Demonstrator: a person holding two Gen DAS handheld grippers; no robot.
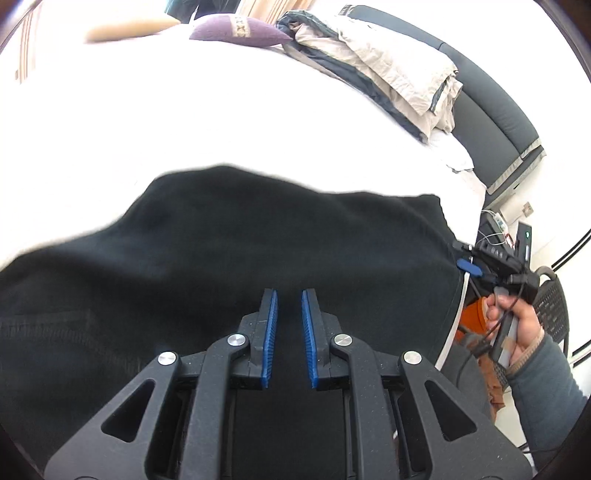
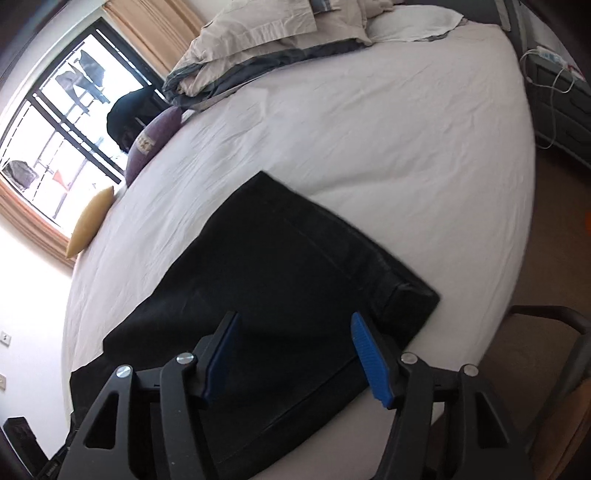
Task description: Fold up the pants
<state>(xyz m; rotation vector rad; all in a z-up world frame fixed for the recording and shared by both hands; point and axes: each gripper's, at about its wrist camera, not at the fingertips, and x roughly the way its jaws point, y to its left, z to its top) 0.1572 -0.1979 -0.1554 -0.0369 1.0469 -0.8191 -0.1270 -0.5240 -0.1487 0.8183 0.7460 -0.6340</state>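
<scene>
**Left wrist view: black pants flat on the bed**

Your left tongs (image 1: 289,295) sit narrow, ribbed blue pads nearly together, over the matte black pants (image 1: 229,236); whether cloth is pinched, can't tell. Your right tongs (image 2: 293,321) stand wide over the pants' stitched hem corner, nothing gripped. The pants lie folded and roughly rectangular on the wrinkled white bed sheet (image 2: 369,129). Crumpled beige duvet (image 1: 399,62) heaped at the far end.

no readable text, labels or numbers in either view; the band on the purple pillow (image 1: 240,28) is pattern only, too blurred to read
</scene>
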